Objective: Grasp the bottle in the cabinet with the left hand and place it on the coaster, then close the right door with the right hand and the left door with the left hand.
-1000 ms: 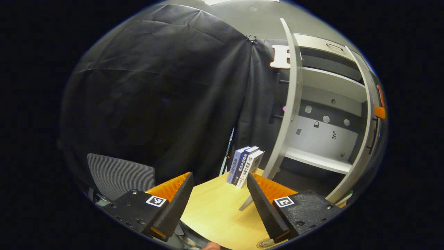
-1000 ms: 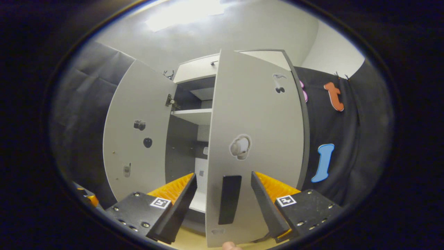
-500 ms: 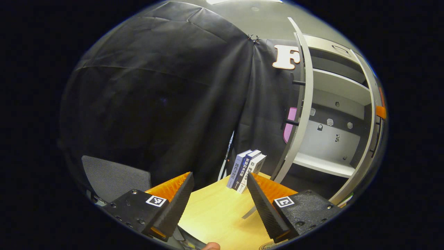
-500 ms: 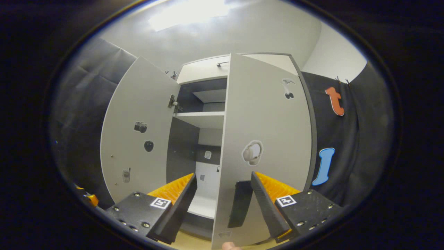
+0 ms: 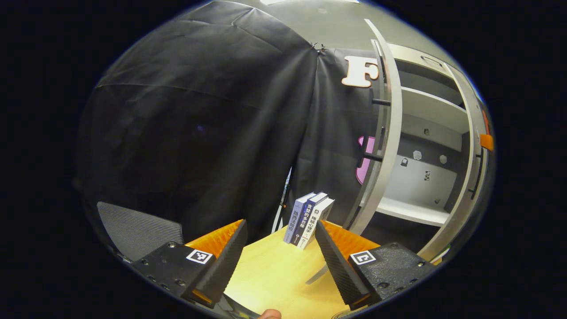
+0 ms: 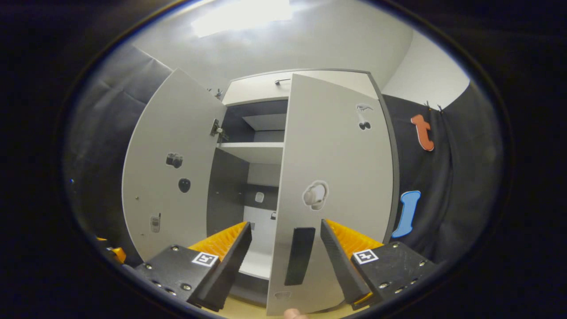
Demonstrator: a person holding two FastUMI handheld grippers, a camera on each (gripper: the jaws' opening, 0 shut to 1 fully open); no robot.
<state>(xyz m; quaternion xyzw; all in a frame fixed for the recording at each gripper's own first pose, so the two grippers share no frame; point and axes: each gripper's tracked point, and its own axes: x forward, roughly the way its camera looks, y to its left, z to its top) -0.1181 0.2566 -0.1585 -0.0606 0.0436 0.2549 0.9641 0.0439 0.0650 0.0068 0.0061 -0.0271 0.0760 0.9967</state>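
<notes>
In the right gripper view the cabinet's grey right door (image 6: pixel 341 168) stands partly open in front of me. Its dark vertical handle (image 6: pixel 299 255) sits between the fingers of my right gripper (image 6: pixel 285 223), which is open and not pressing on it. The left door (image 6: pixel 170 177) is swung wide open, and a white shelf (image 6: pixel 254 151) shows inside. My left gripper (image 5: pixel 280 223) is open with nothing in it, above the wooden table (image 5: pixel 274 274). It stands to the left of the left door (image 5: pixel 384 133), which I see edge-on.
Three books (image 5: pixel 308 215) stand upright on the table near the left door's foot. A mesh chair back (image 5: pixel 137 230) is at the lower left. Black cloth walls close in on the left and behind the cabinet. The lower shelf (image 5: pixel 412 212) shows inside.
In the right gripper view the handle slid behind my right finger, then came back between the fingers. The left gripper view has shifted slightly, so more of the wall shows left of the left door.
</notes>
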